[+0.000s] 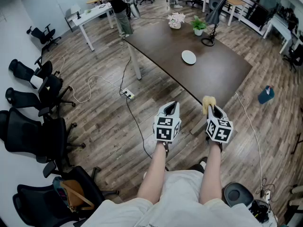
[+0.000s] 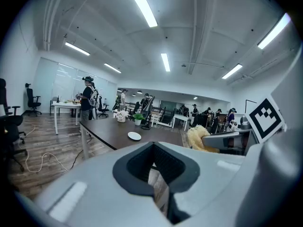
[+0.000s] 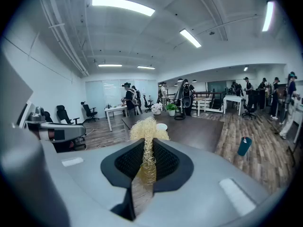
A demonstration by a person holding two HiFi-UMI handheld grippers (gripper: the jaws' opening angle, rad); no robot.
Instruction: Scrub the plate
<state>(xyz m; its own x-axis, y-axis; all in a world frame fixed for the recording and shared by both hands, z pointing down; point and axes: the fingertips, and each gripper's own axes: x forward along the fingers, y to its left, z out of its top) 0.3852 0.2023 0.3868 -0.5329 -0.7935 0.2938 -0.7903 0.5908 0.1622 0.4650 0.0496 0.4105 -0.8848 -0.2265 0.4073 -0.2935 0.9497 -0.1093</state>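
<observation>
Plate [image 1: 189, 57]: small, round, white and smooth; laid flat near the middle of the tabletop, well apart from both tools.
Tabletop [image 1: 213, 74]: dark brown, matte and rectangular, carried on pale legs; a potted plant [image 1: 198, 25] and a pale flower bunch [image 1: 176, 20] are set near its far end.
Floor [image 1: 104, 112]: grey-brown planks with a wood grain; a white cable [image 1: 92, 82] and a power strip [image 1: 128, 94] are laid across it, and a teal bottle-shaped thing [image 1: 266, 94] is seen to the right of the tabletop.
Room: an open office lit by long ceiling strips; black wheeled chairs [image 1: 33, 131] are gathered along the left wall.
Left tool [image 1: 172, 105]: grey shell, black ribbed pads; the jaws are drawn almost together, a thin slit is left, and nothing is held.
Right tool [image 1: 211, 109]: jaws are closed on a scrubber [image 3: 147, 129], pale yellow, stringy and tufted above the pads.
Position: both tools are held over the floor, near the tabletop's front edge.
</observation>
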